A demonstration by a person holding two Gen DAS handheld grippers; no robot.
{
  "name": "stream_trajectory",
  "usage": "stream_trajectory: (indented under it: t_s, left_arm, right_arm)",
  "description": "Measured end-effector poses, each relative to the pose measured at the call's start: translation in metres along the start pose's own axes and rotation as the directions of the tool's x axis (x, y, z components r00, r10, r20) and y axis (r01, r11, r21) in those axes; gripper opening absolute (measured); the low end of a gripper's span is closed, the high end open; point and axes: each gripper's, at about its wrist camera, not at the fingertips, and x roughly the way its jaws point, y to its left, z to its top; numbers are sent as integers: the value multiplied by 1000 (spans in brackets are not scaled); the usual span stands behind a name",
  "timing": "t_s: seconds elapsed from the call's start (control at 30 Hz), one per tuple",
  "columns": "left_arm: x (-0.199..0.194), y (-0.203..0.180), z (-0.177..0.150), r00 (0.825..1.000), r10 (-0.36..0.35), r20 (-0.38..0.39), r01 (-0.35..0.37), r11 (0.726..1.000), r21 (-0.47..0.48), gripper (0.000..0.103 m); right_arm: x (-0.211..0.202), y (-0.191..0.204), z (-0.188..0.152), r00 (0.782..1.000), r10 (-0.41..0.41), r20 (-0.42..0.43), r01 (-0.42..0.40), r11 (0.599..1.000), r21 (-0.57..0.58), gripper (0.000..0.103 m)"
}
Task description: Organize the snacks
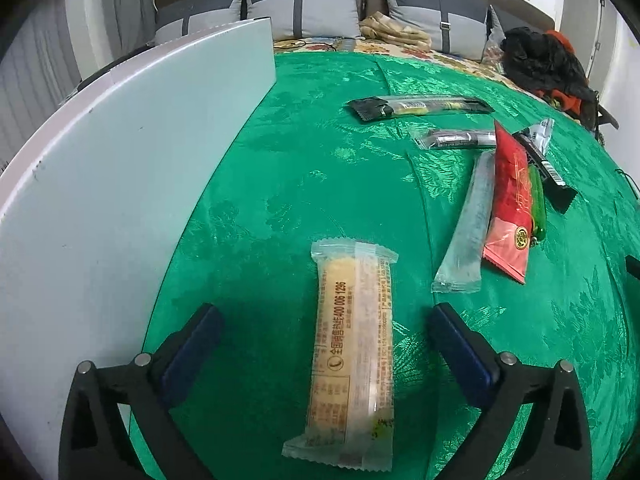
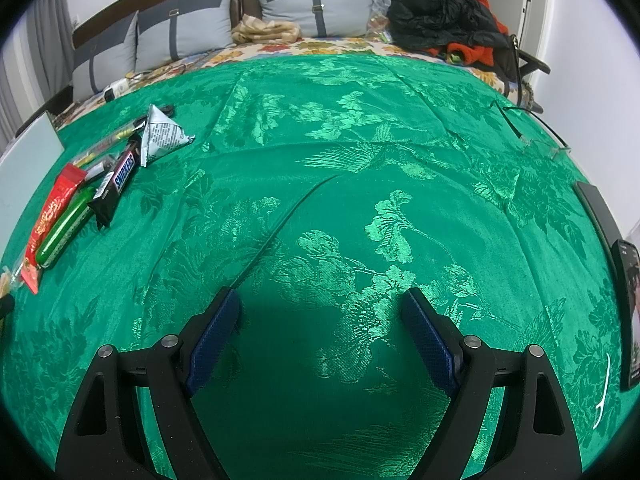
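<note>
**Wafer bar down, the rest still scattered**

The left claw [image 1: 326,350] stands wide apart over a yellow wafer bar [image 1: 350,356] lying free on the green cloth [image 1: 304,168] at lower centre, pads clear of it. The right claw [image 2: 320,334] is apart and empty. By the look of it, sorting has barely begun: the other snacks [image 1: 508,196] lie loosely at upper right, near no container.

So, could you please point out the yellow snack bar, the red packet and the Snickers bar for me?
yellow snack bar [image 1: 352,352]: left wrist view, middle of its clear wrapper.
red packet [image 1: 512,196]: left wrist view, centre of its red face.
Snickers bar [image 2: 120,180]: right wrist view, on the printed name.
</note>
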Motion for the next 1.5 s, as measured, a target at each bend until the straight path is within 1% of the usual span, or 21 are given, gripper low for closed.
stream_trajectory:
  t_s: [0.7,0.87,0.93,0.97,1.0,1.03,1.07,1.13,1.17,1.2,1.27,1.3,1.33,1.4,1.43,1.47,1.5]
  left_arm:
    - [1,0,0,1000,-5,0,5,1000,-1,103]
    - [1,0,0,1000,-5,0,5,1000,-1,103]
    - [1,0,0,1000,-5,0,5,1000,-1,103]
    - [1,0,0,1000,-5,0,5,1000,-1,103]
    - [1,0,0,1000,-5,0,5,1000,0,103]
    - [1,0,0,1000,-5,0,5,1000,0,103]
    - [1,1,0,1000,-5,0,5,1000,-1,103]
    - [1,1,0,1000,-5,0,5,1000,-1,103]
    - [1,0,0,1000,-5,0,5,1000,-1,103]
    - [1,0,0,1000,-5,0,5,1000,-1,103]
    - [1,1,0,1000,-6,0,6,1000,-1,103]
    - [1,1,0,1000,-6,0,6,1000,-1,103]
    - [1,1,0,1000,-6,0,6,1000,-1,103]
    - [1,1,0,1000,-6,0,6,1000,-1,103]
    - [1,1,0,1000,-6,0,6,1000,-1,103]
    - [1,1,0,1000,-7,0,7,1000,-1,103]
    - [1,1,0,1000,-7,0,7,1000,-1,103]
  right_arm:
    - [0,0,-1,1000,-1,-2,1,1000,0,87]
    - [1,1,-1,1000,-12,-8,12,1000,-1,88]
    - [1,3,1,999,-17,-34,17,1000,11,88]
    - [1,7,6,997,-9,-79,11,1000,26,88]
    - [-1,11,10,995,24,-95,-19,999,50,87]
    - [-6,17,12,992,89,-85,-81,993,90,86]
    - [-14,30,16,984,166,-62,-157,979,132,86]
    - [-19,55,23,969,236,-70,-225,965,137,86]
    - [-17,79,29,948,303,-99,-289,948,132,86]
    - [-14,96,33,929,348,-125,-332,934,133,85]
    - [-7,126,42,906,392,-159,-372,917,143,85]
    - [-3,136,45,904,395,-166,-373,916,149,84]
    - [2,147,50,906,386,-174,-362,919,158,84]
    - [11,158,56,910,371,-186,-341,924,173,73]
    - [15,164,58,910,365,-197,-333,926,179,56]
    - [22,170,61,907,361,-219,-325,928,182,43]
    - [28,175,62,897,368,-243,-329,925,188,43]
